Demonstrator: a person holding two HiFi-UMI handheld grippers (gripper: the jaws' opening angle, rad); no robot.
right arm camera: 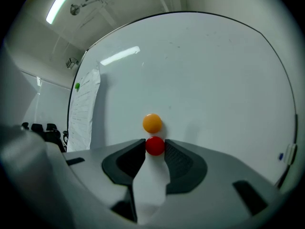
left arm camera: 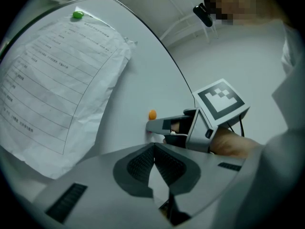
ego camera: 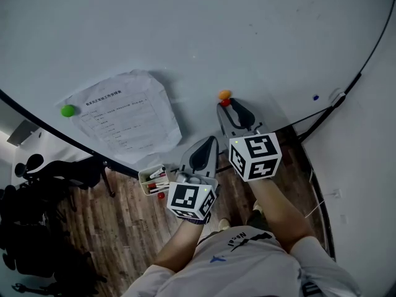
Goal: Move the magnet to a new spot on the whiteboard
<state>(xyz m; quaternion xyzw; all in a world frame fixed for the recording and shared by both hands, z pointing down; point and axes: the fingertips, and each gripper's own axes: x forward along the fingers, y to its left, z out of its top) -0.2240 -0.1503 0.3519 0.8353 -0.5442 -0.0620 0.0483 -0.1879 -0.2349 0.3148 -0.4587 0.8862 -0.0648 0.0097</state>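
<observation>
On the whiteboard (ego camera: 185, 36), at centre frame, my right tool (right arm camera: 155, 149) pinches the red magnet (right arm camera: 155, 145) by its tips only. If I pull crookedly it may slip free, or snap onto the orange magnet (right arm camera: 152, 123) just above. My left tool (left arm camera: 153, 148) is pressed together and empty.

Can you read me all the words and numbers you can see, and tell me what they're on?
Nothing reads clearly.
Paper sheet: printed lines, too small and blurred.
Shirt: dark lettering, upside down, unclear.
Box of pens: labels too small.
Marker cubes: black-and-white squares, no letters.
</observation>
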